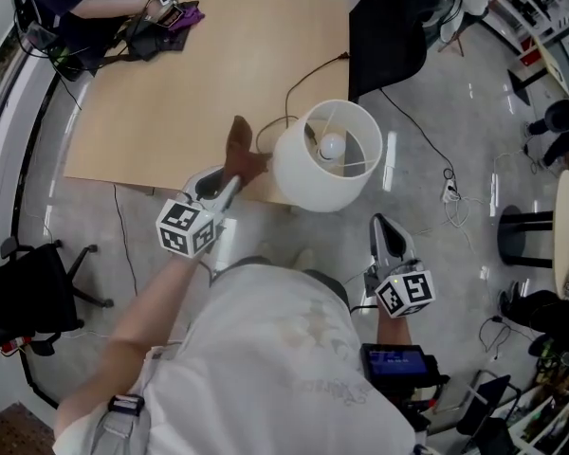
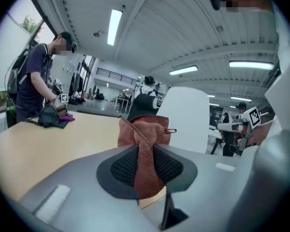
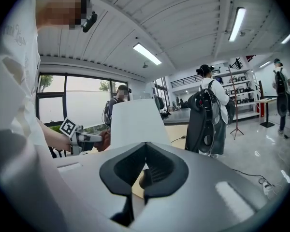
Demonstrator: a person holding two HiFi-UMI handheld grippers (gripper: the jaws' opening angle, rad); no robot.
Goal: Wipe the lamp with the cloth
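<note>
Left gripper [image 1: 229,188] clamps the brown cloth [image 1: 240,152] just beside the white lamp [image 1: 308,183] at the table [image 1: 171,93] near edge. Right gripper [image 1: 383,227] jaws together, empty, off the table.

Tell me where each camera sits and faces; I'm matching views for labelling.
Head view: on the person's head, looking steeply down at table, lamp, left forearm, shirt.
Left gripper view: on the left gripper, along jaws shut on the cloth, lamp beyond.
Right gripper view: on the right gripper, along shut, empty jaws toward lamp.
Shared: lamp in all three.
</note>
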